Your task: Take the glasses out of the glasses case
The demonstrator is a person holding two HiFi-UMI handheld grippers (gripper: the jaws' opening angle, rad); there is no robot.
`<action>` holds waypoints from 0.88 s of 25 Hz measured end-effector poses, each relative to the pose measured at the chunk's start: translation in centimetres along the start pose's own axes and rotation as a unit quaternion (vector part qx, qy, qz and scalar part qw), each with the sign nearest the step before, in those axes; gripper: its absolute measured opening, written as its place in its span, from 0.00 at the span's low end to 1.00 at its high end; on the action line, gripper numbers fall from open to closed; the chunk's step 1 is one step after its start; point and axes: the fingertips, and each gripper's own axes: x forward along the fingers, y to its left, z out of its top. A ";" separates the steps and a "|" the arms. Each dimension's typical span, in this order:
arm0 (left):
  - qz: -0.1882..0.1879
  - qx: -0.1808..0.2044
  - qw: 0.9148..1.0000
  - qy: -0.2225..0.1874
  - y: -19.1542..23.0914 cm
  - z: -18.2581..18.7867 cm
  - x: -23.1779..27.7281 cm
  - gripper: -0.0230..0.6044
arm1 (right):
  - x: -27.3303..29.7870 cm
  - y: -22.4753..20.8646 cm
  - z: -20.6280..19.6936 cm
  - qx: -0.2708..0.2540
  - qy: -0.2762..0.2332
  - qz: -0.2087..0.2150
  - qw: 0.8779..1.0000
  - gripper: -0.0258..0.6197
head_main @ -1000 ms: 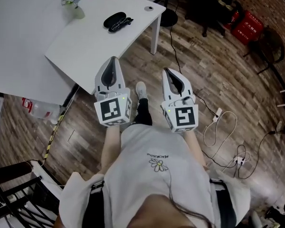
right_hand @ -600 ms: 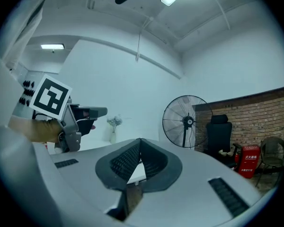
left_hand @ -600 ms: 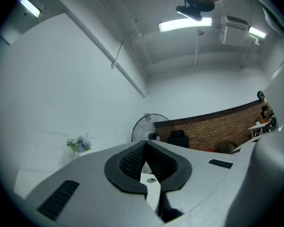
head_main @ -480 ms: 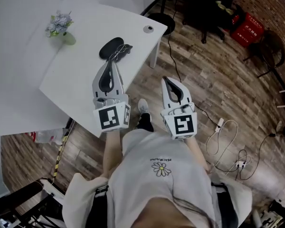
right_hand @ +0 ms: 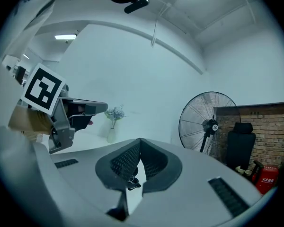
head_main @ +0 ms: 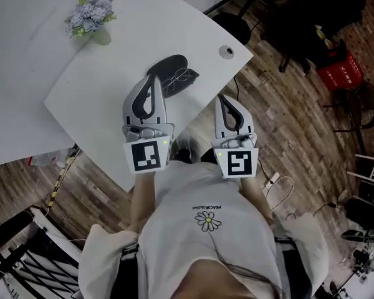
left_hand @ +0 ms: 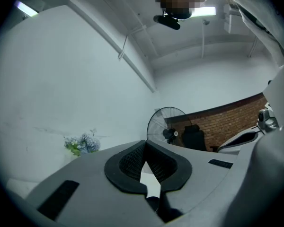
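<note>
Two tongs, both pinched shut with nothing gripped. The left tongs (head_main: 154,80) reach over the white tabletop (head_main: 100,86), their tips just short of the single black glasses case (head_main: 170,64) at the centre of the frame. The right tongs (head_main: 224,98) sit at the tabletop's lower right edge, beside the wood floor (head_main: 280,123).

One pair of glasses (head_main: 187,78) lies against the case's right side; whether it rests in an open half I cannot tell. One vase of flowers (head_main: 90,20) stands at upper left, well apart from the case, with bare surface between them. One round cap (head_main: 226,52) sits near the tabletop's corner at upper right.

Case and glasses lie near the right edge, so the open room is to their left. One fan (right_hand: 206,124) stands on the floor beyond the corner.
</note>
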 end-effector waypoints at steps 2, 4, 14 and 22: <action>0.010 -0.011 1.000 -0.004 0.9 -0.3 1.0 0.06 | 1.1 0.1 -0.2 0.005 -0.002 0.005 1.000 0.05; 0.011 -0.013 1.000 -0.005 1.2 -0.6 1.7 0.06 | 1.9 0.2 -0.7 -0.002 -0.003 0.012 1.000 0.05; 0.061 0.022 0.998 0.001 2.5 -0.3 4.8 0.06 | 8.2 -1.7 0.5 -0.064 -0.034 0.089 0.993 0.05; 0.114 0.046 0.992 0.000 2.1 0.9 7.2 0.06 | 10.5 -3.4 -0.2 -0.034 -0.036 0.144 0.988 0.05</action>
